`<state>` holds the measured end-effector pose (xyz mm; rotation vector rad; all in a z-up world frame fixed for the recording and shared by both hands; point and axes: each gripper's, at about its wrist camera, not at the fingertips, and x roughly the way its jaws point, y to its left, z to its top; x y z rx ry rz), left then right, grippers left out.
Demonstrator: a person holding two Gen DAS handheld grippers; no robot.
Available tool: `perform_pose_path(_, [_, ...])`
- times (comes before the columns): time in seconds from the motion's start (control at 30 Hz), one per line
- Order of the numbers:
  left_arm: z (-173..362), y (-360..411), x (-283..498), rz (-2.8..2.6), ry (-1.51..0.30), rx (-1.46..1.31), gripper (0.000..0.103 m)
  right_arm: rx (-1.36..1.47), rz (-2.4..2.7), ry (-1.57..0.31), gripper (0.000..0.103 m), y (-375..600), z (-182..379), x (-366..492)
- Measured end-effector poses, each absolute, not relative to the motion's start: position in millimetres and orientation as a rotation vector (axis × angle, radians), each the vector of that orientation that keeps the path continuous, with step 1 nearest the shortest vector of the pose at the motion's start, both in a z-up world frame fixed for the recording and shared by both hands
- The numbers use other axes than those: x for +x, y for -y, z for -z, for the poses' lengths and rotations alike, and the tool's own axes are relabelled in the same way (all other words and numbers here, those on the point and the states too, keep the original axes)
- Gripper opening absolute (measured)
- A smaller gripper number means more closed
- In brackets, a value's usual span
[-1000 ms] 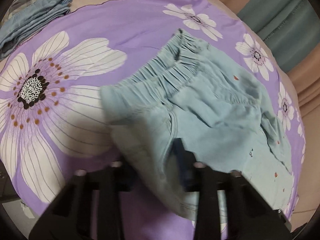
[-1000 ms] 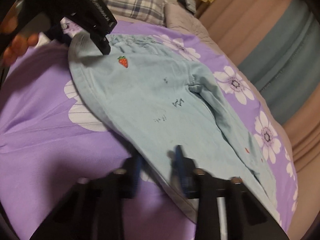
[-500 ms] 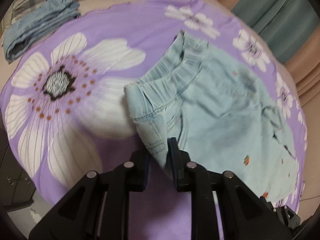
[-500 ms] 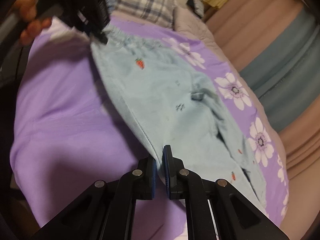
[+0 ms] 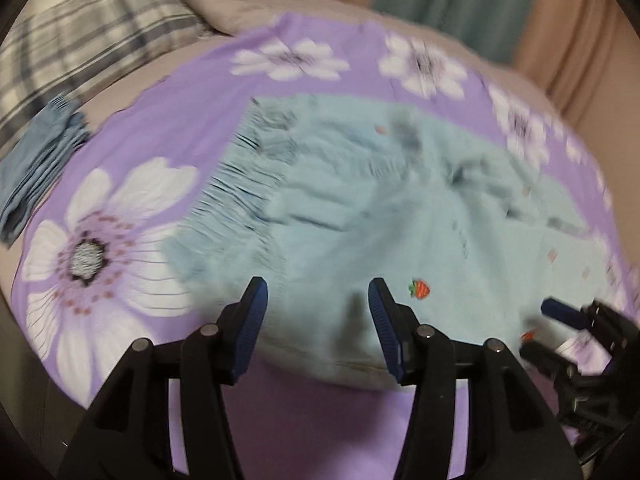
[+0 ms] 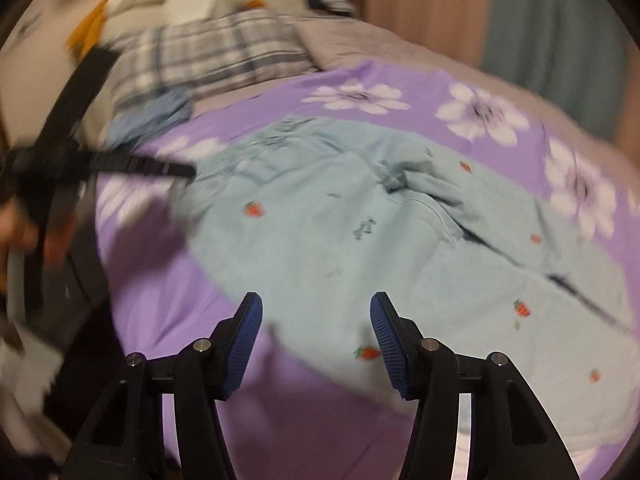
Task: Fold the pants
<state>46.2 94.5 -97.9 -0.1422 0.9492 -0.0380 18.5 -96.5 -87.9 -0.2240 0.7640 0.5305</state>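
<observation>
Off to the left of the left gripper's [image 5: 316,316] fingers, a folded blue garment [image 5: 36,172] lies at the edge of the purple flowered sheet [image 5: 192,92], with a plaid pillow [image 5: 80,40] beyond it. Nearer those fingers, just left of the left pad, a large white flower print [image 5: 104,248] spreads across the sheet. The left gripper's jaws are opening; the blue pads [image 5: 252,324] stand well apart and press on nothing, and the near folded edge of the pale blue pants [image 5: 360,216] lies on the sheet below and between them. The gathered waistband sits ahead and to the left of the fingers, and a small strawberry patch [image 5: 419,289] shows just right of the right pad. Further right, the other gripper's blue-tipped fingers reach in over the cloth. In the right wrist view, the left gripper appears as a dark, blurred shape far left, its tip at the waistband end of the pants [image 6: 360,240]. The right gripper's [image 6: 316,332] jaws are also opening, pads [image 6: 388,336] wide apart and holding nothing, with the pants' near edge running on the sheet below the gap. The legs stretch ahead and right of the fingers across the sheet.
</observation>
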Motion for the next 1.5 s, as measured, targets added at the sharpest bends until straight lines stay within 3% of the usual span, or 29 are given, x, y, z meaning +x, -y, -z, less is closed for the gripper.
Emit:
perform_pose_path(0.07, [121, -86, 52, 0.046, -1.034, -0.095, 0.052, -0.182, -0.491, -0.853, 0.056, 99, 105, 38])
perform_pose_path(0.17, [124, -78, 41, 0.081, -0.996, 0.015, 0.055, -0.216, -0.485, -0.987, 0.056, 99, 134, 44])
perform_pose_path(0.4, [102, -130, 78, 0.160, -0.967, -0.230, 0.056, -0.276, -0.563, -0.980, 0.056, 118, 111, 51])
perform_pose_path(0.73, [86, -188, 202, 0.075, -0.909, -0.364, 0.056, -0.232, -0.444, -0.825, 0.061, 143, 66, 218])
perform_pose_path(0.97, [108, -204, 261, 0.109, -0.981, -0.330, 0.056, -0.351, -0.480, -0.880, 0.061, 127, 83, 305])
perform_pose_path(1.17, [119, -192, 278, 0.223, -1.016, -0.221, 0.066, -0.372, -0.571, -0.971, 0.062, 114, 106, 355])
perform_pose_path(1.27, [122, -192, 282, 0.237, -1.028, -0.193, 0.062, -0.402, -0.611, -1.055, 0.063, 109, 123, 368])
perform_pose_path(1.33, [122, -191, 283, 0.212, -1.026, -0.168, 0.041, -0.423, -0.625, -1.051, 0.063, 108, 128, 367])
perform_pose_path(1.4, [120, -191, 278, 0.225, -1.016, -0.160, 0.035, -0.417, -0.618, -1.063, 0.057, 106, 126, 366])
perform_pose_path(1.47, [117, -188, 272, 0.236, -1.001, -0.147, 0.031, -0.424, -0.617, -1.064, 0.031, 105, 125, 361])
perform_pose_path(1.5, [115, -186, 269, 0.233, -0.995, -0.140, 0.030, -0.434, -0.614, -1.059, 0.024, 104, 124, 357])
